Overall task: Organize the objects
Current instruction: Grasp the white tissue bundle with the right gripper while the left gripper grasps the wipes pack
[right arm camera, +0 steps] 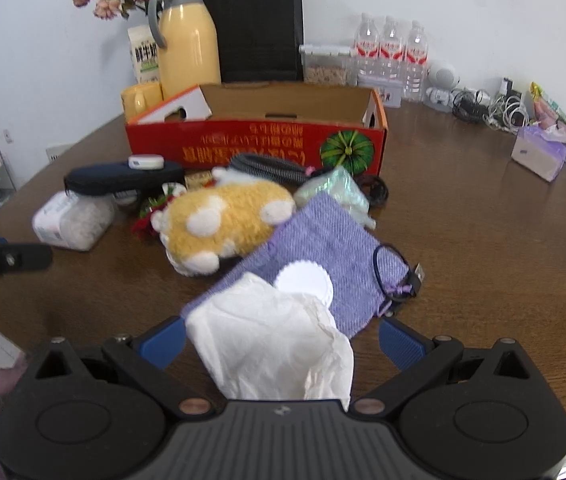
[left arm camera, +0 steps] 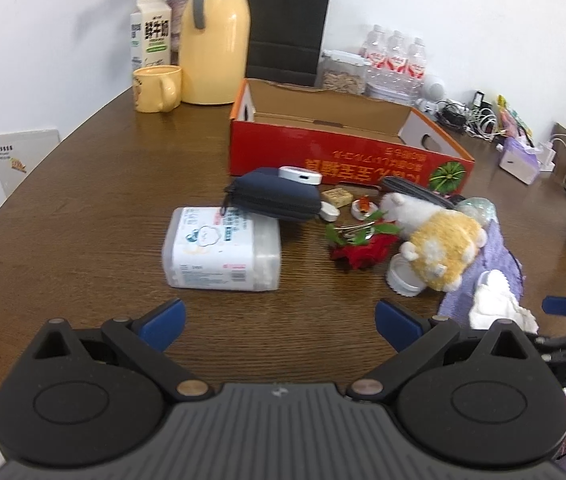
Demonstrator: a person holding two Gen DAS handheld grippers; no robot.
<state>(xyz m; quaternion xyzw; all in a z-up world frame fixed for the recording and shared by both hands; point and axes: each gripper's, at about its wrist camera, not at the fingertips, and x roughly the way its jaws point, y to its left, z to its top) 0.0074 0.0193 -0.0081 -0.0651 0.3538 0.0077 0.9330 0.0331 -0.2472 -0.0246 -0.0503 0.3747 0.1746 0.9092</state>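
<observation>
The left gripper (left arm camera: pixel 281 322) has its blue pads spread wide and holds nothing; it hovers above bare wood of the dark brown wooden table (left arm camera: pixel 83 208). Straight ahead of it lies the clear plastic box of cotton swabs with a white label (left arm camera: pixel 223 249), and behind this box the dark navy zipped pouch (left arm camera: pixel 273 195) with a small white device (left arm camera: pixel 300 175) resting on top. Further ahead stands the open red cardboard box with a watermelon picture (left arm camera: pixel 347 152), which looks empty as far as the interior can be seen.

The right gripper (right arm camera: pixel 281 342) is also spread wide. The crumpled white paper tissue (right arm camera: pixel 271 344) lies between its two fingers (right arm camera: pixel 163 340), but the pads do not seem to press it. Under and ahead of the tissue is the purple woven cloth pouch (right arm camera: pixel 323 248) with a round white pad (right arm camera: pixel 303 280) on it. Ahead and to the left lies the orange and white plush toy (right arm camera: pixel 223 220), touching the pouch edge.

I judge the work is at its beginning: the loose things are on the table and probably belong in the red box. The step in hand seems the taking of the tissue. Next move calls for closing on it gently, without also catching the cloth under it, then carrying it forward over the plush toy
</observation>
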